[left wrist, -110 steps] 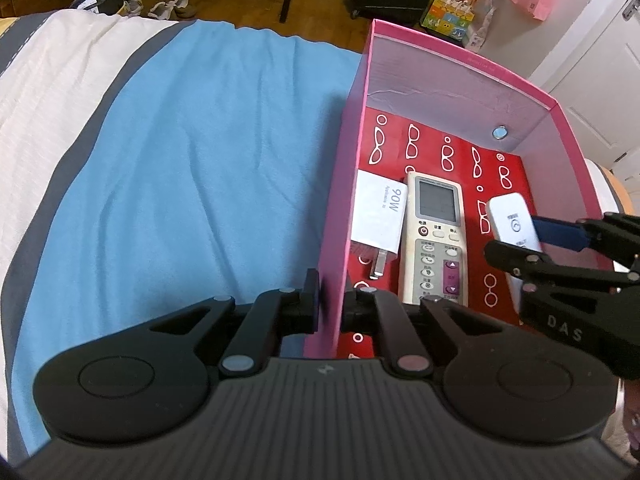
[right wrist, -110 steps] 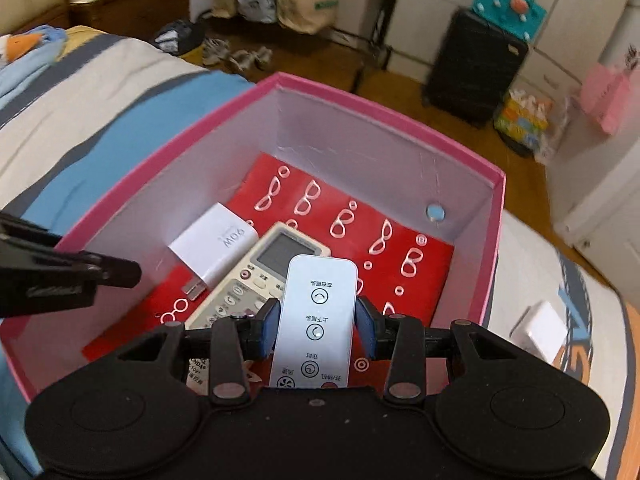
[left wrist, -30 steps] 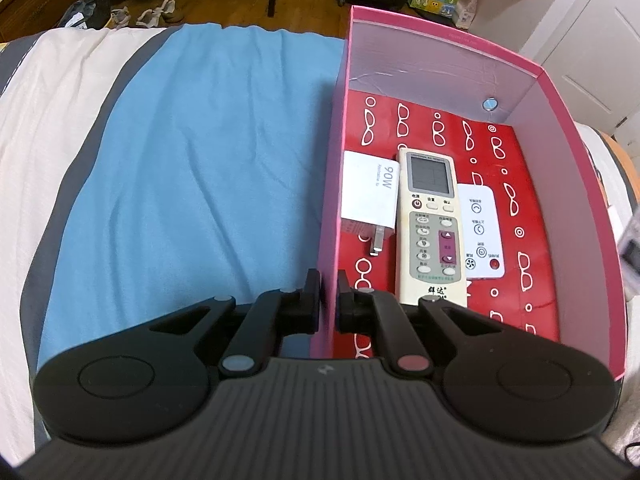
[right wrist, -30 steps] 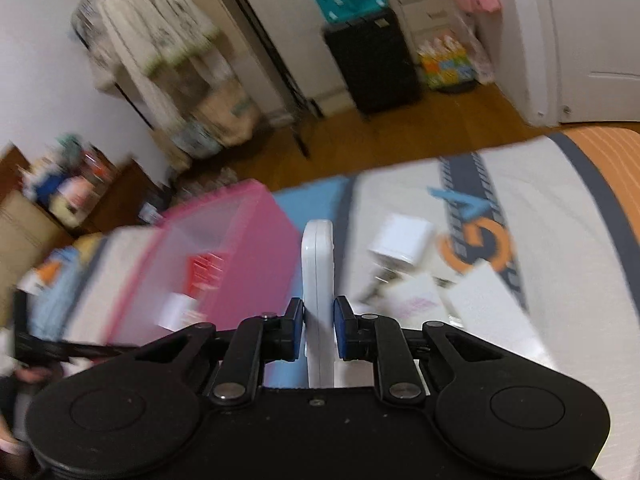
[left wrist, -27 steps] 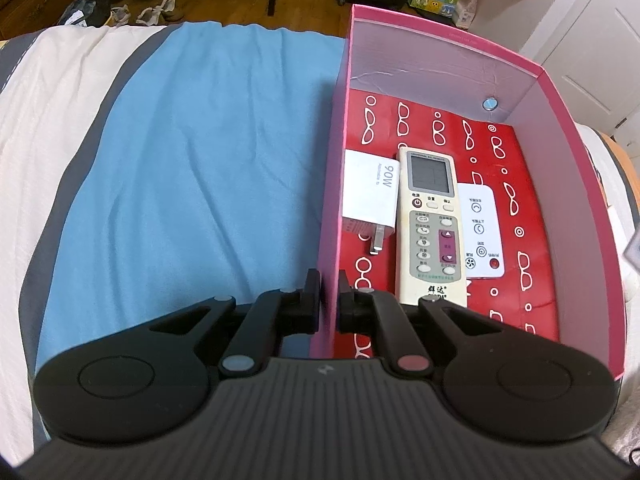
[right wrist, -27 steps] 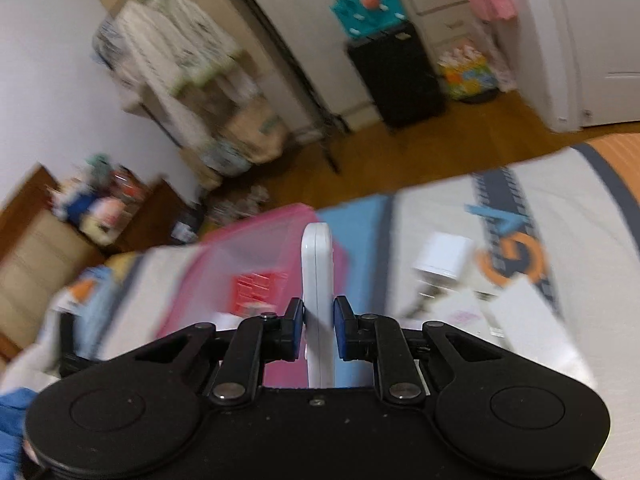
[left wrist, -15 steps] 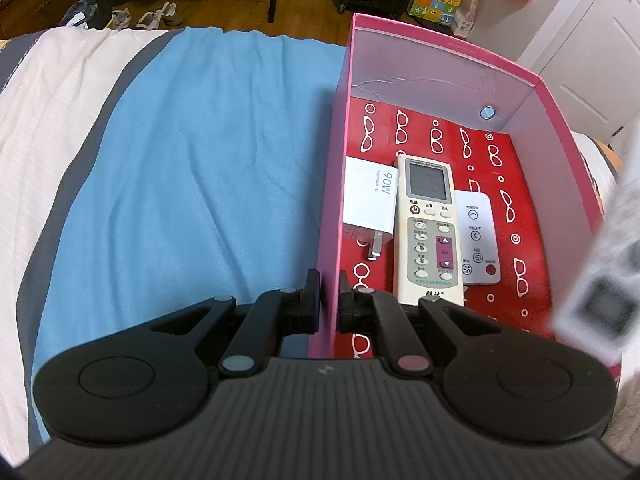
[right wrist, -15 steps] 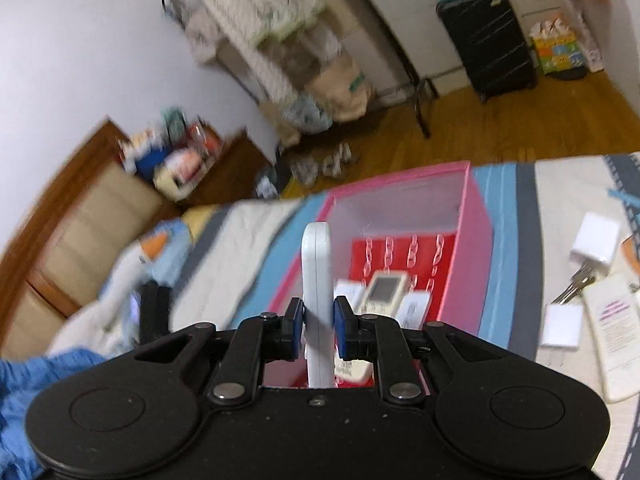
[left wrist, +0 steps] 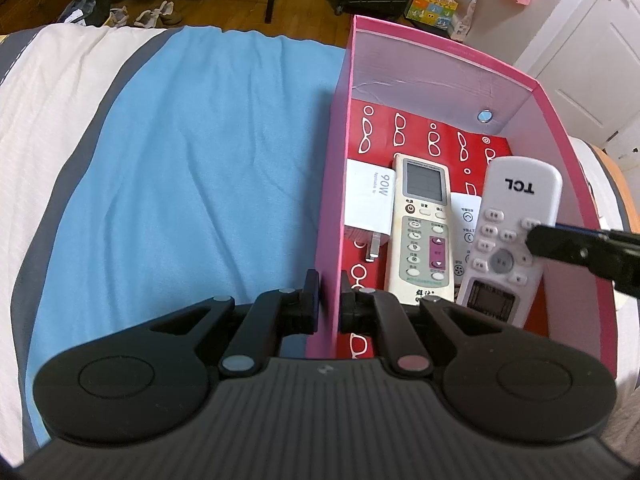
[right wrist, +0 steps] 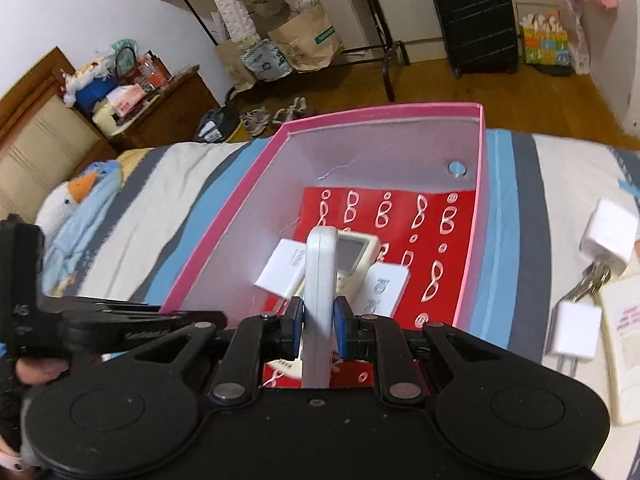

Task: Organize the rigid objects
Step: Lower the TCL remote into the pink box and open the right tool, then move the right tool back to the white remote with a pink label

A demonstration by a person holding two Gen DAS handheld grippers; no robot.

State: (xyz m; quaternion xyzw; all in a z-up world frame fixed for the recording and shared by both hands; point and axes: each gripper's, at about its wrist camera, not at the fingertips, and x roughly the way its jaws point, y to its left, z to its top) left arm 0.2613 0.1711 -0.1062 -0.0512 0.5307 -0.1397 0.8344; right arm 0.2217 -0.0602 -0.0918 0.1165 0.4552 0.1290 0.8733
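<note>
A pink box (left wrist: 440,46) with a red glasses-print floor stands on the bed. My left gripper (left wrist: 329,307) is shut on its near left wall. Inside lie a white 90W charger (left wrist: 370,204), a beige air-conditioner remote (left wrist: 424,232) and a small flat white remote (left wrist: 466,216), which is partly hidden. My right gripper (right wrist: 318,328) is shut on a white TCL remote (right wrist: 319,280) held edge-up over the box (right wrist: 384,114). In the left wrist view the TCL remote (left wrist: 512,216) hangs tilted above the box's right side, with a right finger (left wrist: 568,248) across it.
On the bed to the right of the box lie two white chargers (right wrist: 610,232) (right wrist: 574,330) and a flat cream item (right wrist: 624,344). A blue plush toy (right wrist: 80,196) lies far left. A hand (right wrist: 36,370) holds the left gripper. Beyond the bed is wooden floor with a black suitcase (right wrist: 472,20).
My right gripper has swung left from over the bed's right side to above the pink box, carrying the TCL remote, which now shows in the left wrist view. The left gripper has kept still.
</note>
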